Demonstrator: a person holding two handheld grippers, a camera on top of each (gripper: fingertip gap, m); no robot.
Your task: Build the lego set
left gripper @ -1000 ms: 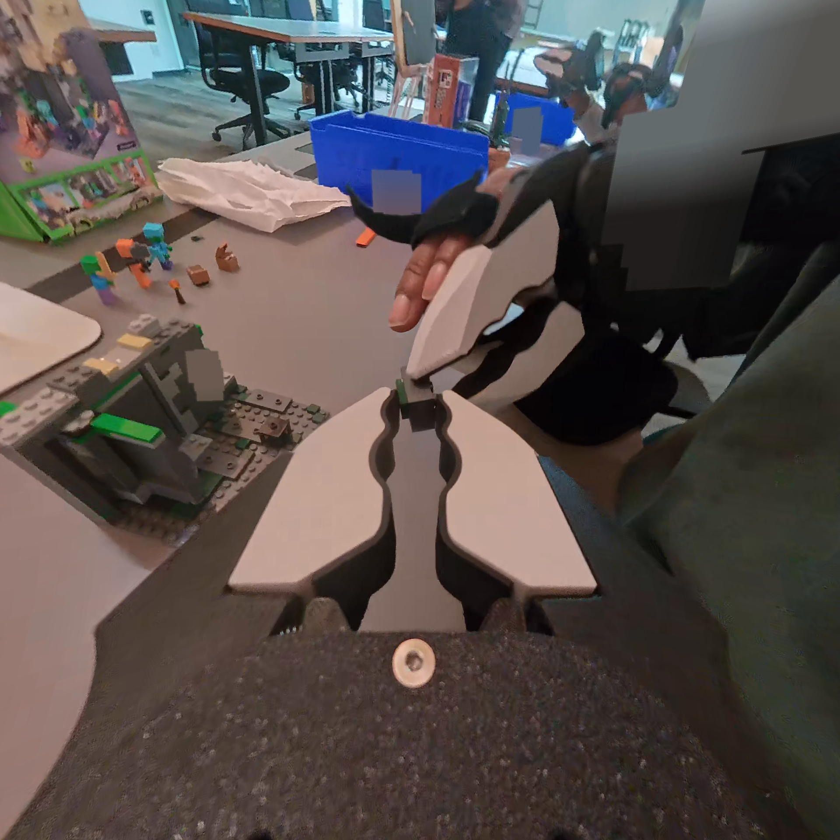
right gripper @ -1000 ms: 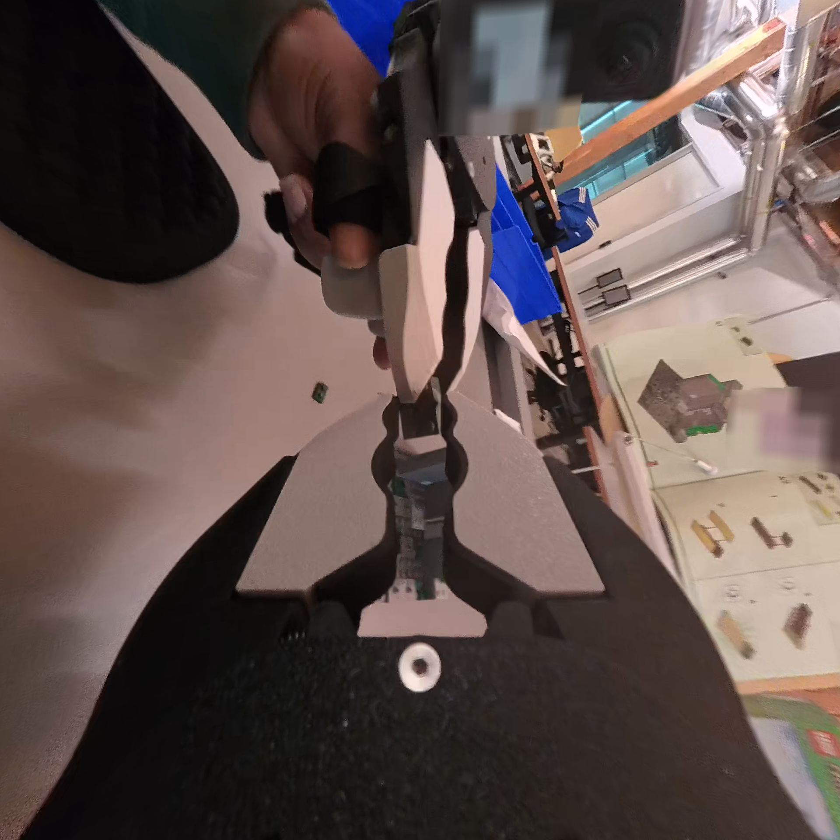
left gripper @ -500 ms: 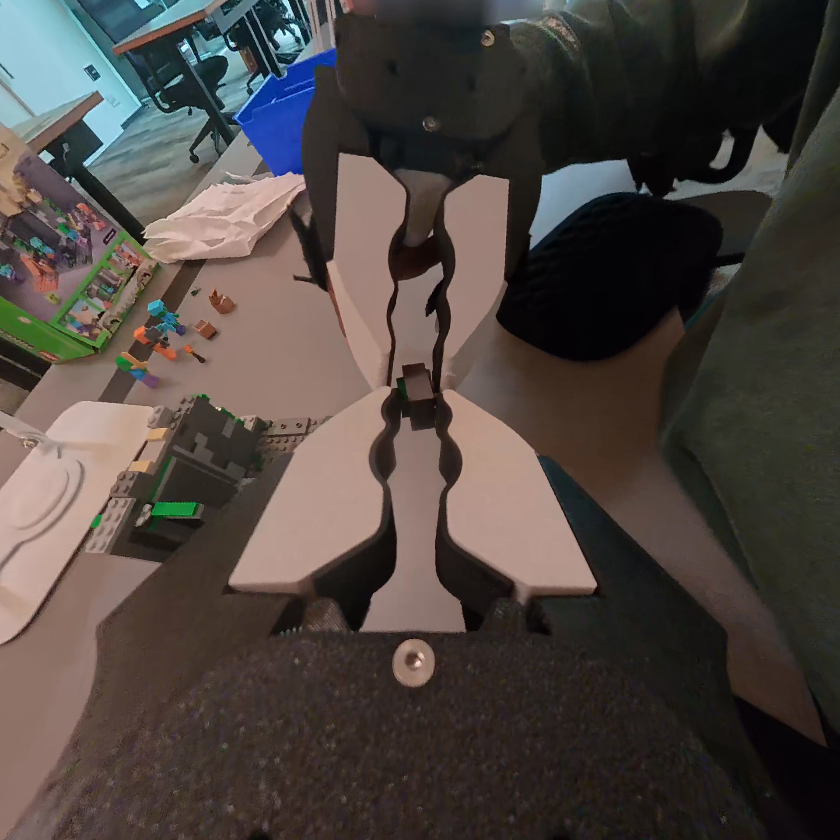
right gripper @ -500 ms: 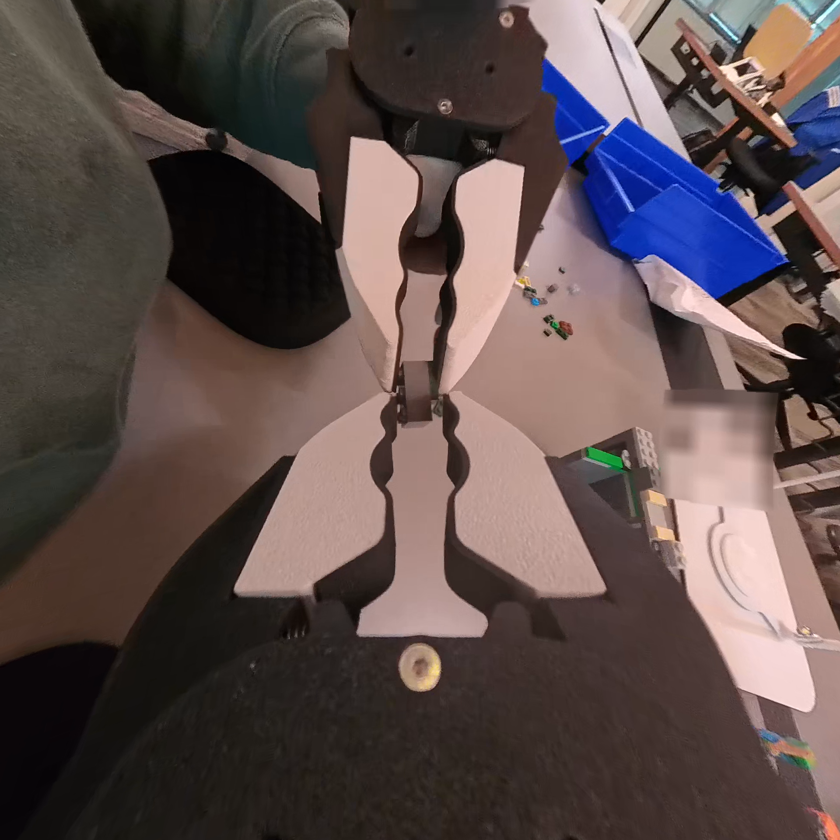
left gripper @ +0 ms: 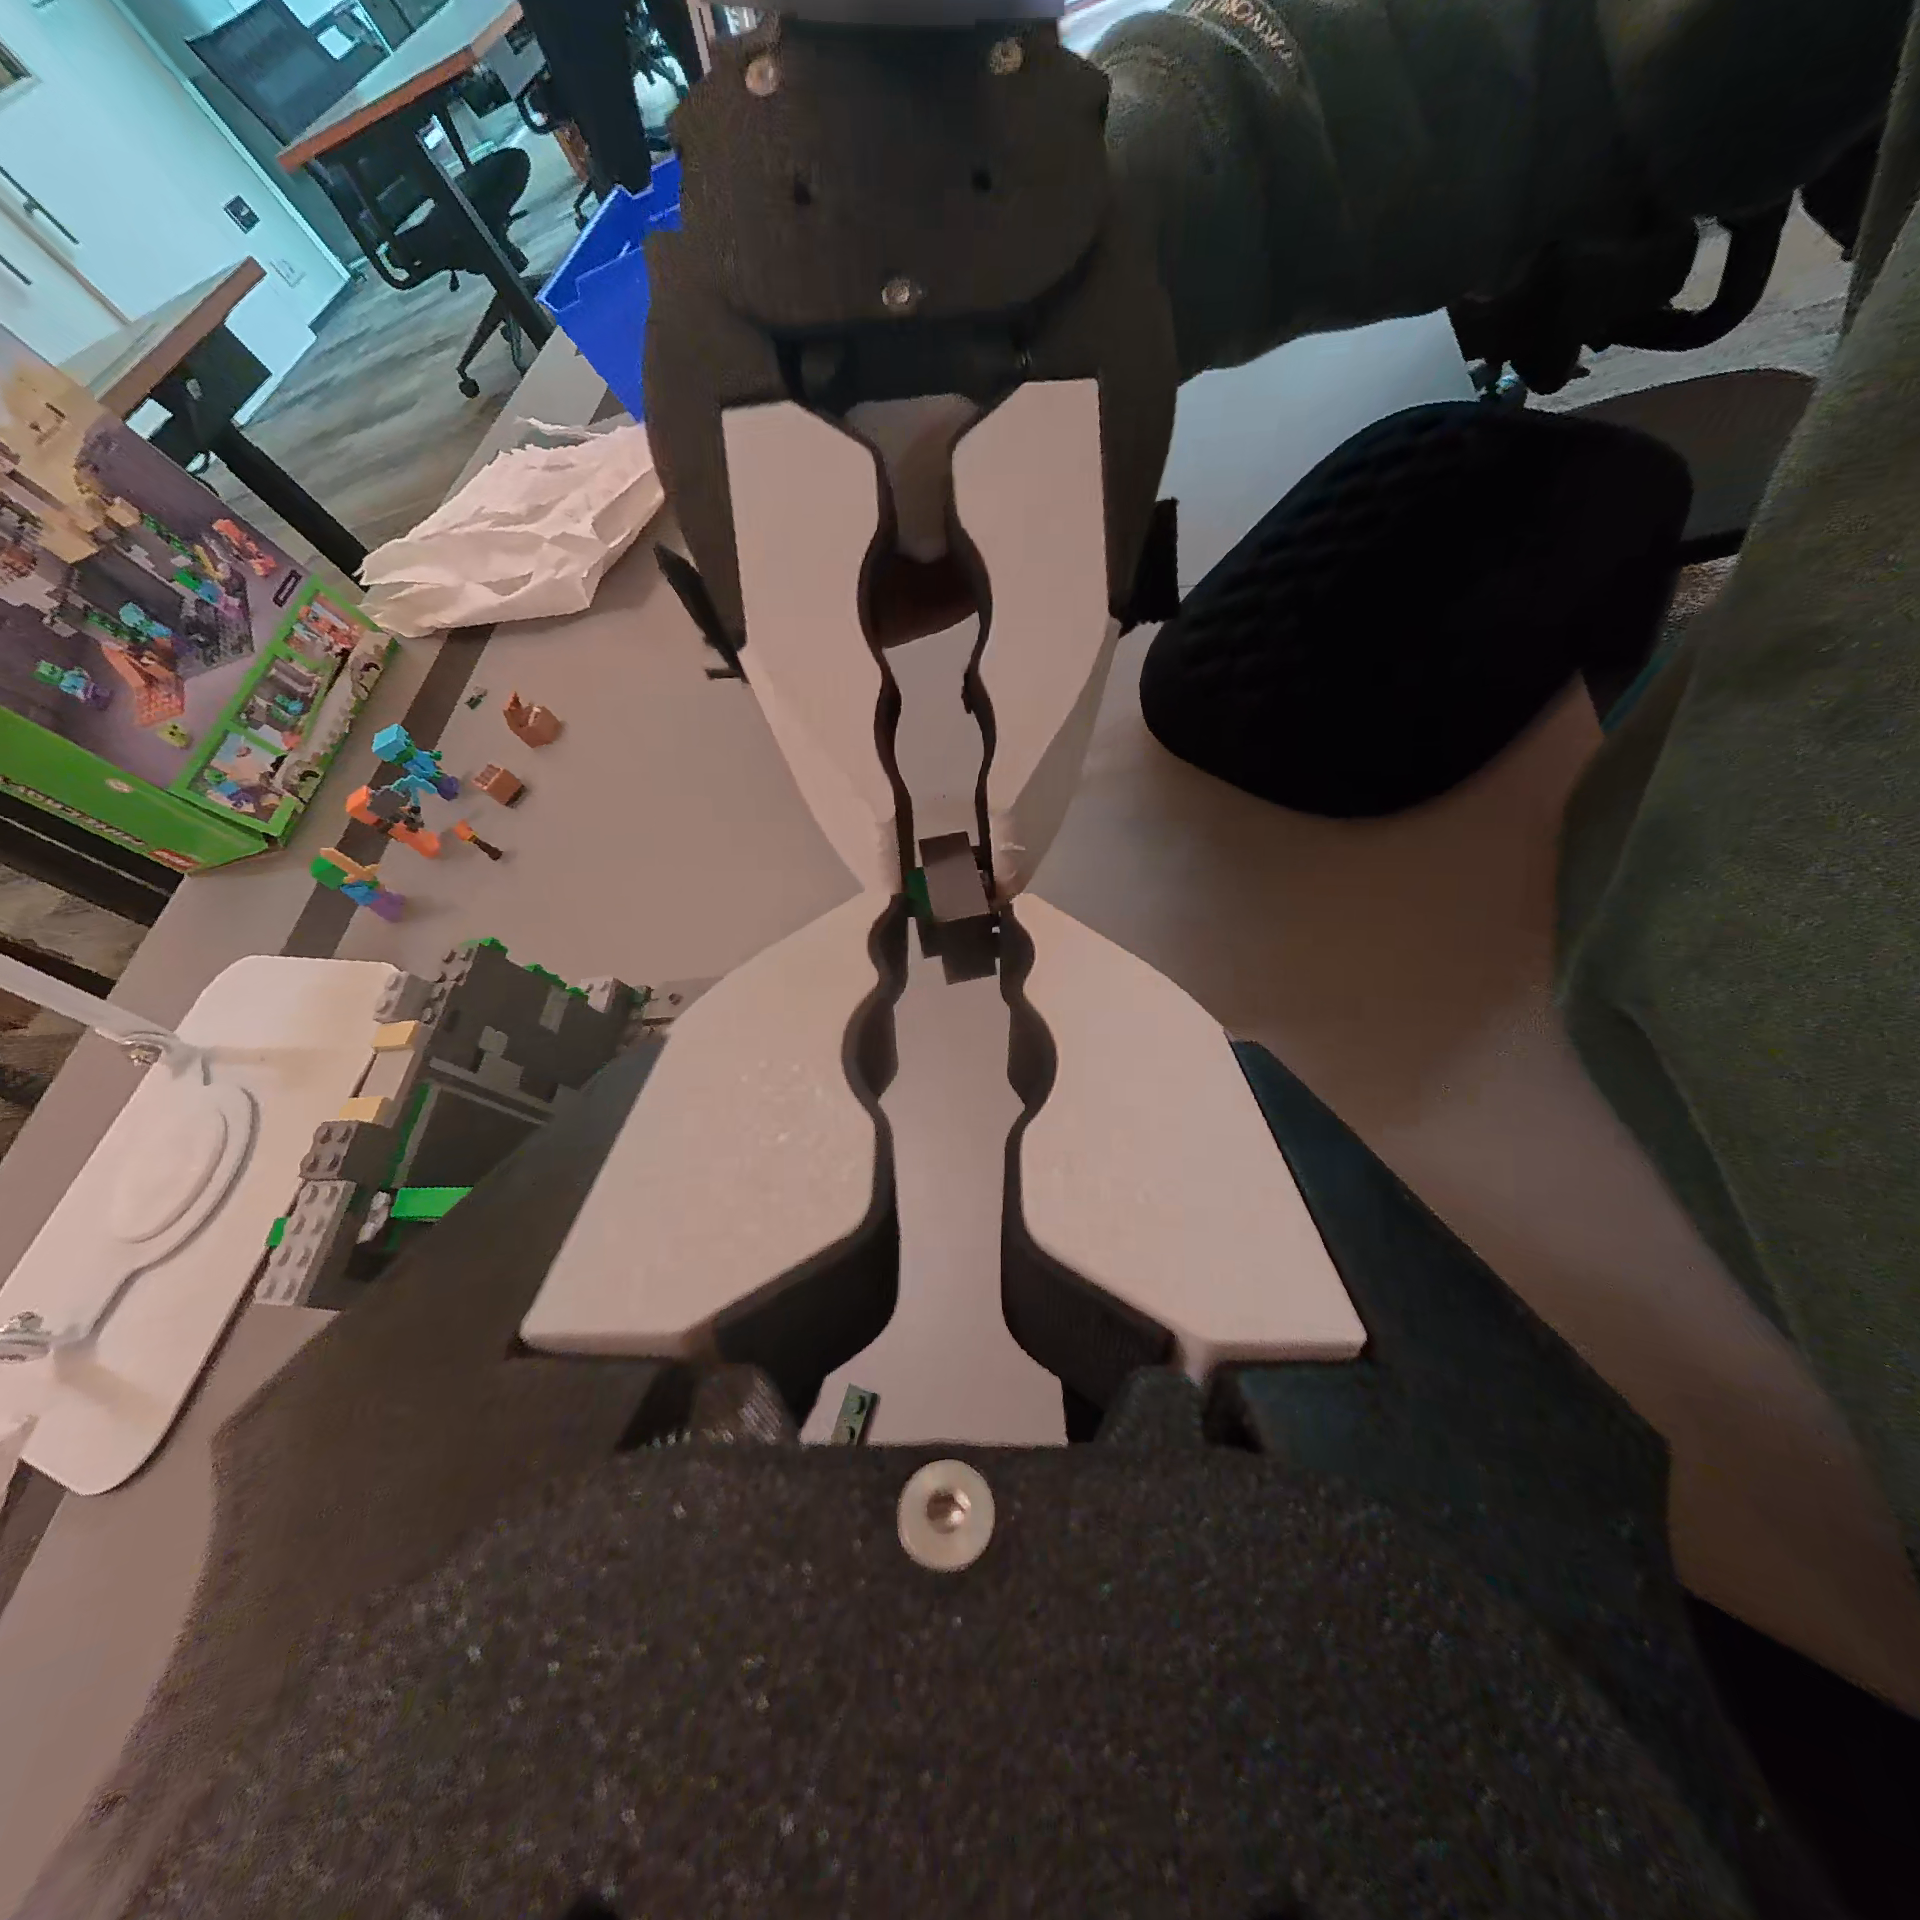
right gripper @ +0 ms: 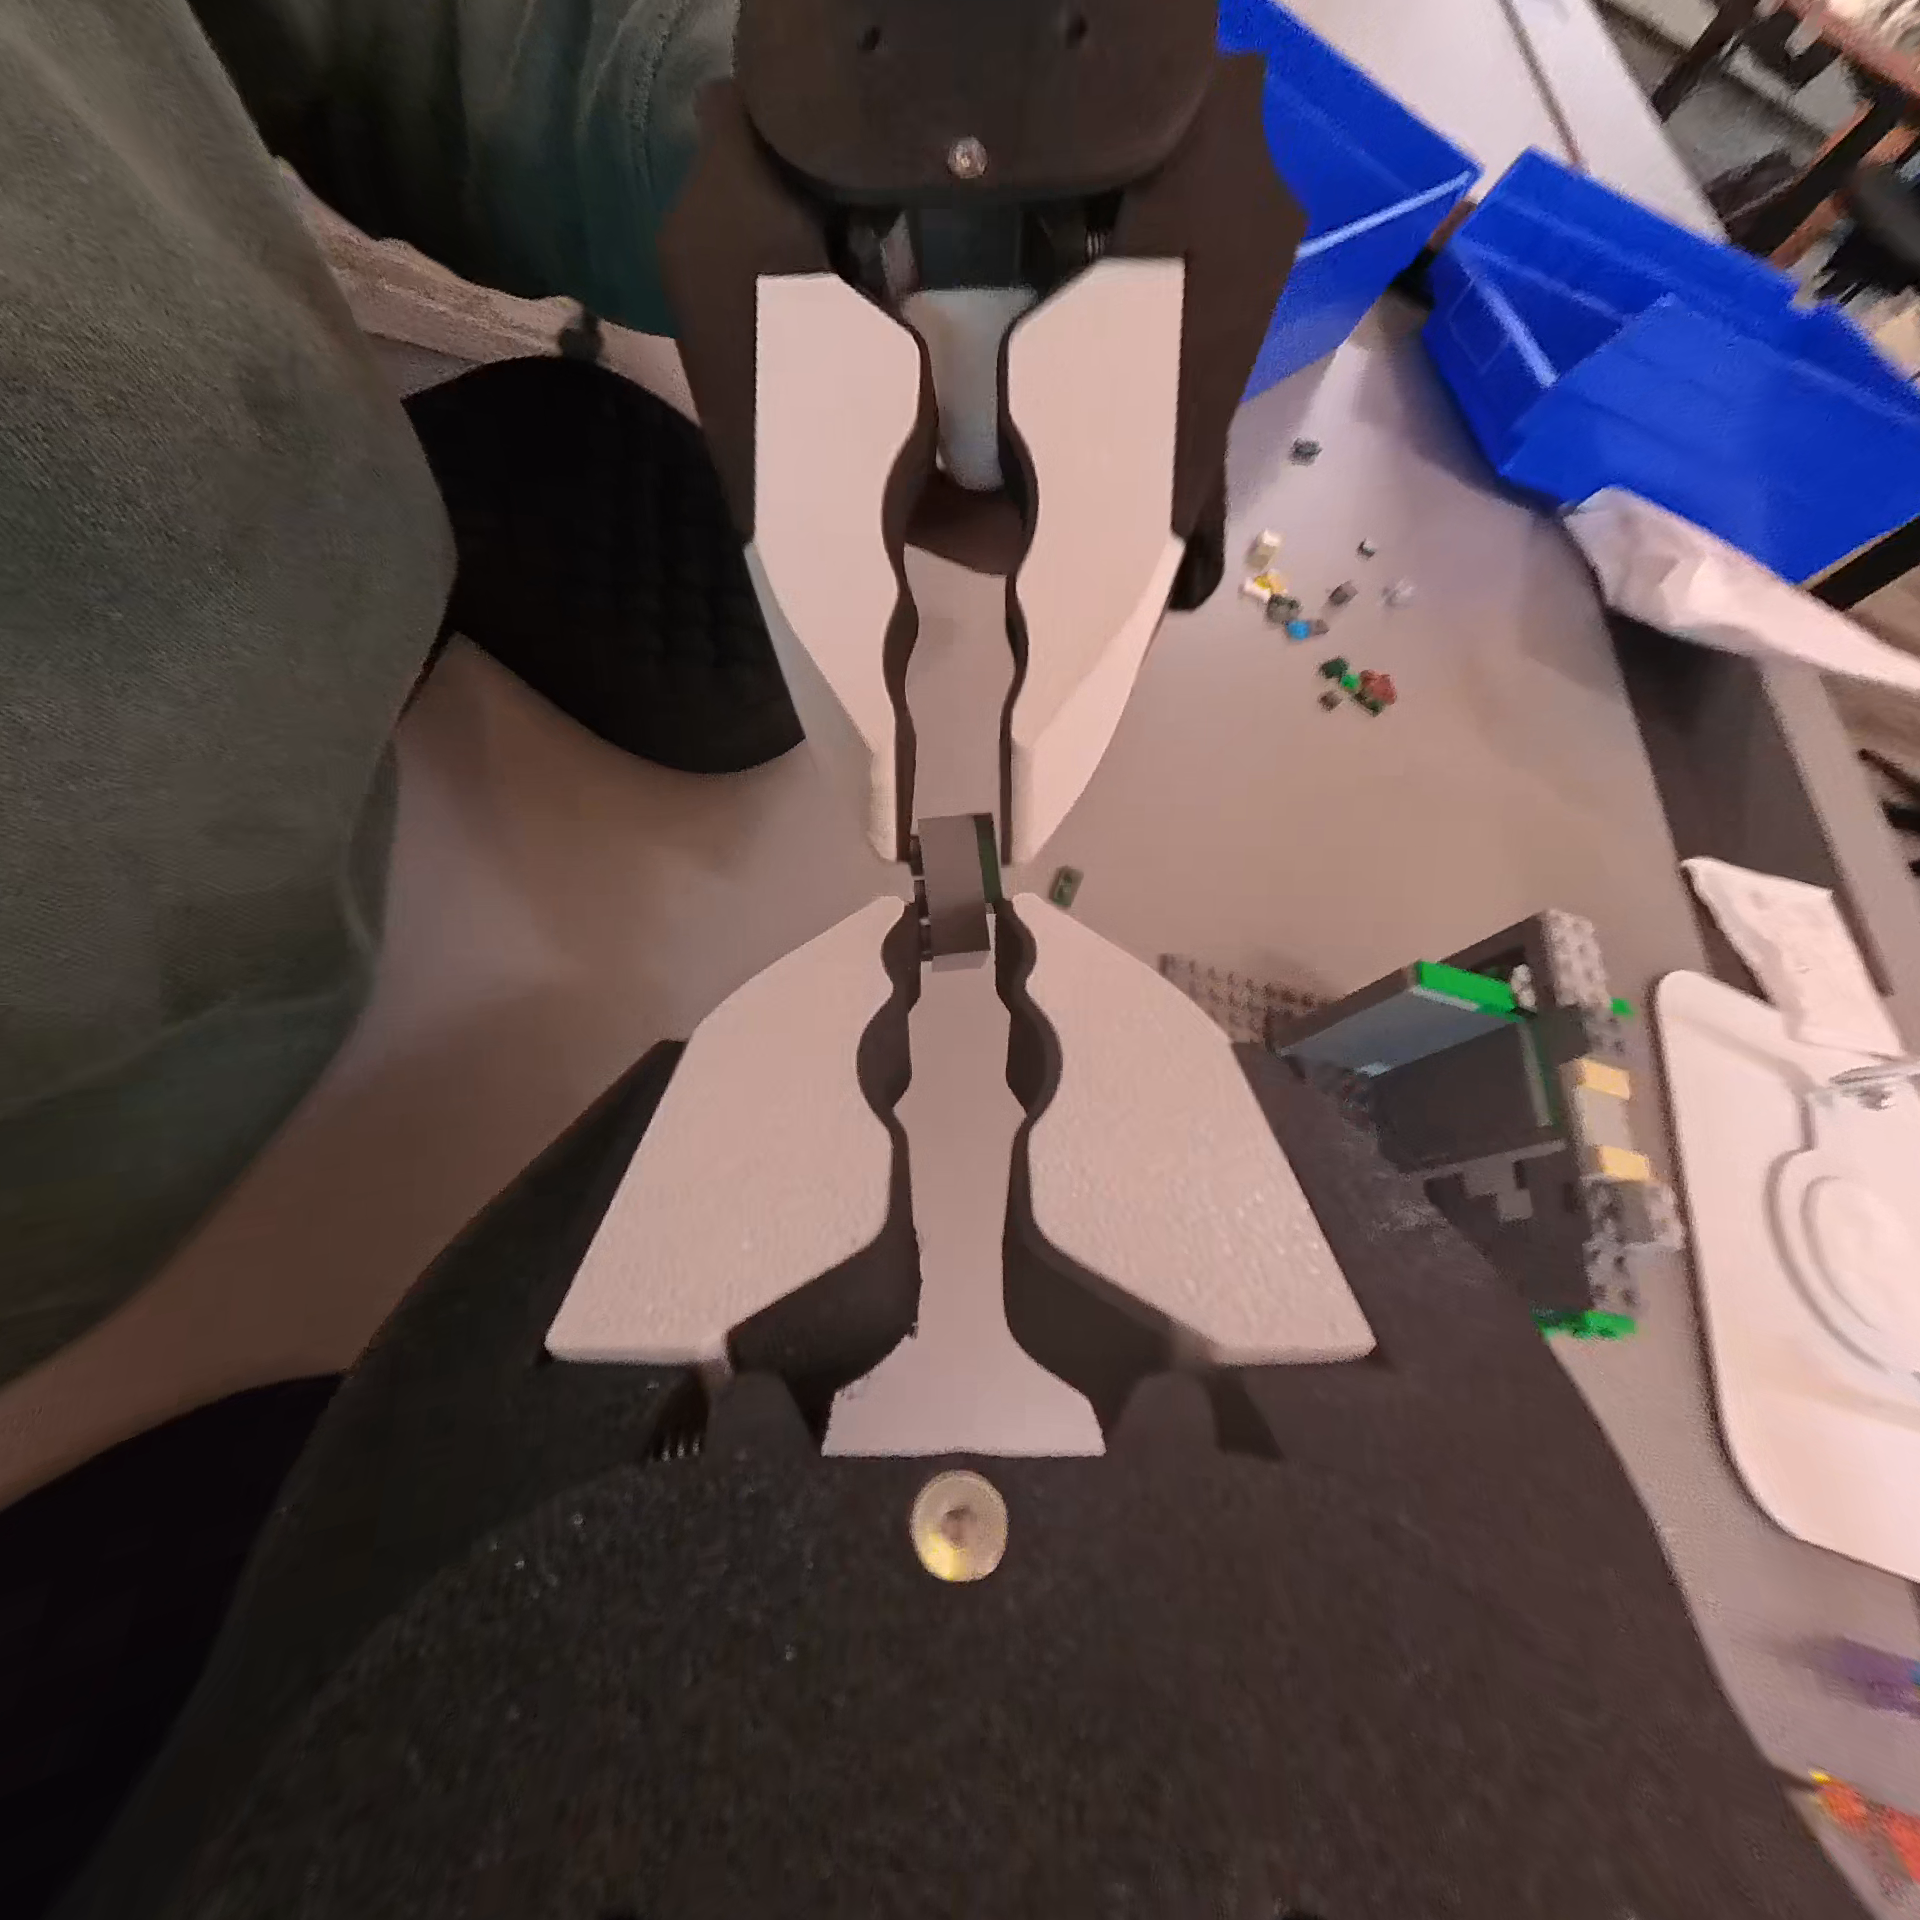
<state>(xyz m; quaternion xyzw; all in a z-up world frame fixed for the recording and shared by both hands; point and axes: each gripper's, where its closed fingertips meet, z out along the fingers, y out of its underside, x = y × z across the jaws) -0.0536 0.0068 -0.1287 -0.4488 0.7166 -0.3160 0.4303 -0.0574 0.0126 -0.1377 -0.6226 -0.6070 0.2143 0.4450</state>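
Observation:
My left gripper (left gripper: 951,920) and right gripper (right gripper: 951,920) meet tip to tip above the grey table. Both are shut on one small dark grey brick assembly (left gripper: 956,899) with a green piece on its side; it also shows in the right wrist view (right gripper: 954,894). In the left wrist view the right gripper (left gripper: 948,836) comes in from above, facing me. In the right wrist view the left gripper (right gripper: 951,842) does the same. The grey and green lego build (left gripper: 499,1060) stands on the table to the left, and shows at the right in the right wrist view (right gripper: 1486,1101).
Minifigures (left gripper: 405,790), the set's box (left gripper: 156,675) and a white paper bag (left gripper: 520,540) lie at the left. Loose small pieces (right gripper: 1320,634) and a green plate (right gripper: 1065,885) lie near blue bins (right gripper: 1662,364). A white tray (right gripper: 1818,1247) lies beside the build. A black cushion (left gripper: 1403,603) sits by the person's green sleeve. Both grippers' tips are close together, under 4 cm apart.
The right gripper has turned from a sideways approach to face the left gripper head-on. Both stay shut on the small brick assembly, which has kept its place between the tips.

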